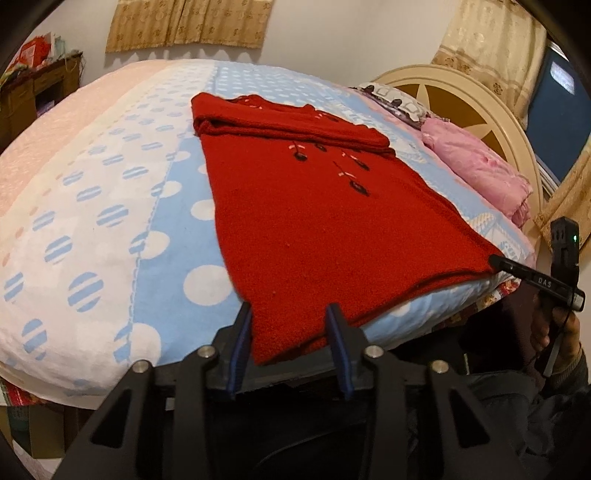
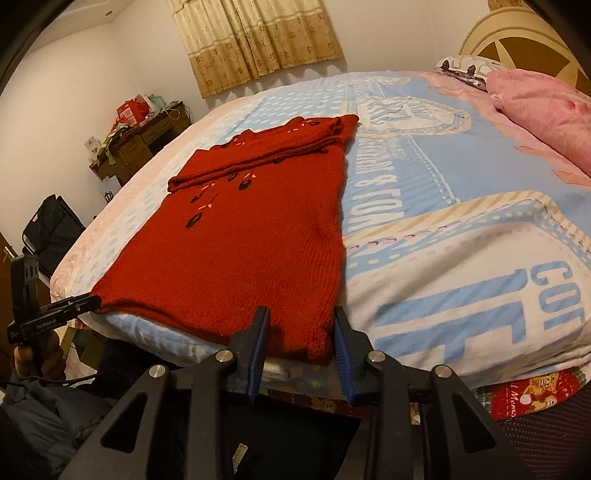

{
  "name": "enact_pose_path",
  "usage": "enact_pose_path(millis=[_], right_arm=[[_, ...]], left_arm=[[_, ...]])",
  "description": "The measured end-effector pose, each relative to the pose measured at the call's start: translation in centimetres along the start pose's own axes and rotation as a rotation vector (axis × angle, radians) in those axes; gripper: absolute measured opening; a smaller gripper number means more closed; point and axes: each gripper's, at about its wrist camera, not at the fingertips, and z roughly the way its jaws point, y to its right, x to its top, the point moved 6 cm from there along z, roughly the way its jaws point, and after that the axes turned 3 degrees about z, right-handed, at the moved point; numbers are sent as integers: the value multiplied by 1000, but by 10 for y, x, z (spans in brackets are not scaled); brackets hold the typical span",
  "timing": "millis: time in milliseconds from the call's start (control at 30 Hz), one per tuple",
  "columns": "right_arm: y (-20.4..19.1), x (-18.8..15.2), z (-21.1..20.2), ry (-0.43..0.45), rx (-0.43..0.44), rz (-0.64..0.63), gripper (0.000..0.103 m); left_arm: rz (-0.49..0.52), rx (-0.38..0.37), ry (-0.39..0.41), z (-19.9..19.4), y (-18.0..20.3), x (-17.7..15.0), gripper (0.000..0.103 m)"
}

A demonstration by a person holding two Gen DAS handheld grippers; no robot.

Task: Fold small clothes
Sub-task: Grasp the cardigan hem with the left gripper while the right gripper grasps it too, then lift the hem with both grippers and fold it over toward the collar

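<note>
Clutter tops the dark wooden dresser (image 1: 33, 96) at the far left, red boxes (image 2: 131, 109) among it, their contents too small to tell; a black bag (image 2: 51, 229) stands near the bed's far corner, its inside hidden; a patterned beige curtain (image 1: 184, 26) hangs on the wall behind. The bed (image 1: 110, 221) fills the middle, covered with a blue and white sheet of dots and printed letters. On it lies the red knitted sweater (image 1: 314, 221), flat and front up, dark embroidered flowers down its chest, the sleeves folded across the upper part, the hem toward the near edge of the mattress and slightly over it. The left gripper (image 1: 290, 314) is at the hem's left corner; knit fills the gap between its blue-padded fingers, and in the right wrist view its tips pinch that corner, so it grips the sweater. The right gripper (image 2: 301, 314) is at the hem's right corner, clamped on the fabric in the same way; a hand (image 1: 561, 339) holds its handle. To the right, a folded pink quilt (image 1: 480, 166) rests beside a patterned pillow (image 1: 391, 96), against the cream headboard (image 1: 461, 110) with its star inlay.
</note>
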Motion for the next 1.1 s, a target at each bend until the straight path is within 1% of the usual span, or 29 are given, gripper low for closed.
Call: enact_pose_path(millis=[33, 67, 200, 300, 400, 500, 567, 767, 933, 1000, 1100], right_arm=[[0, 0, -1, 5, -6, -8, 18], [-1, 1, -4, 18, -5, -13, 13], [-2, 10, -19, 92, 32, -1, 11], [-4, 13, -23, 113, 48, -1, 10], [-2, 13, -19, 105, 44, 9, 9], [-1, 17, -23, 117, 66, 27, 9], [-1, 23, -30, 133, 87, 35, 9], [-10, 51, -47, 195, 131, 37, 9], [-18, 73, -48, 226, 141, 21, 9], [-21, 82, -48, 233, 148, 20, 9], [-24, 99, -48, 252, 157, 12, 9]], left_arm=[[3, 0, 1, -1, -1, 1, 17], [-3, -5, 4, -2, -2, 1, 14], [-38, -10, 54, -11, -11, 9, 9], [-43, -21, 98, -17, -13, 15, 8], [-32, -17, 112, -19, -13, 19, 8], [-33, -19, 120, -20, -14, 23, 8], [-44, -34, 130, -23, -16, 29, 7], [-53, -49, 189, -37, -20, 60, 7], [-40, -41, 228, -43, -20, 84, 7], [-42, -57, 237, -44, -19, 93, 7], [-23, -36, 255, -43, -20, 108, 7]])
